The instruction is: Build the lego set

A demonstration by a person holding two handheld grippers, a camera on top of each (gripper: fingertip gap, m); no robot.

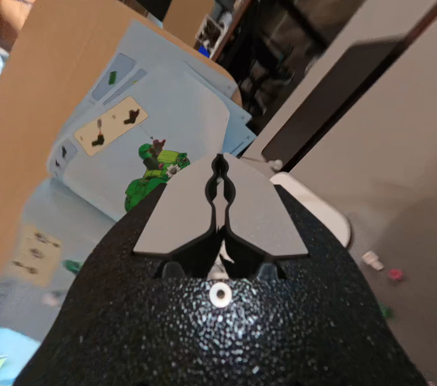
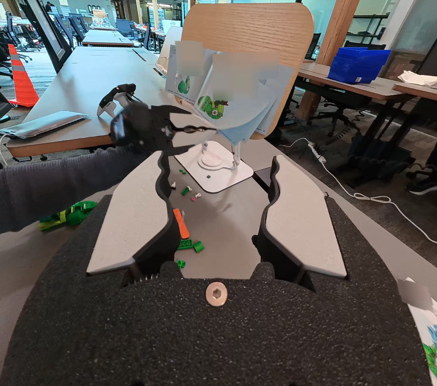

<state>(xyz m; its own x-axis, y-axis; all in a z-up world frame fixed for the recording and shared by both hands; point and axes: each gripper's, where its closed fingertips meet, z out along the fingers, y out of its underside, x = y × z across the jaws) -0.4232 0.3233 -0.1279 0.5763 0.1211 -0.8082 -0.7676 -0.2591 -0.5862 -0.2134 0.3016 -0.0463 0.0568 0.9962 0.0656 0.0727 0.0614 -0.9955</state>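
The instruction booklet (image 2: 236, 105) leans open on a wooden stand (image 2: 248, 27); it also shows in the left wrist view (image 1: 165, 100). My left gripper (image 1: 220, 158) is shut on the lower corner of a booklet page, which curls; it shows in the right wrist view (image 2: 208, 130), held by a dark-sleeved arm (image 2: 59, 185). My right gripper (image 2: 218, 159) is open and empty above the grey table (image 2: 224, 221). Under it lie an orange separator (image 2: 181, 223), green bricks (image 2: 189, 244) and small white and pink pieces (image 2: 192, 195). A partly built green assembly (image 2: 68, 215) lies at the left.
The stand's white base (image 2: 212, 176) holds a small dark piece. A pink piece (image 1: 396, 276) and a white piece (image 1: 372, 261) lie on the table. A neighbouring table holds a silver pouch (image 2: 47, 121) and a black-and-white device (image 2: 115, 100). Blue bins (image 2: 359, 65) stand at the right.
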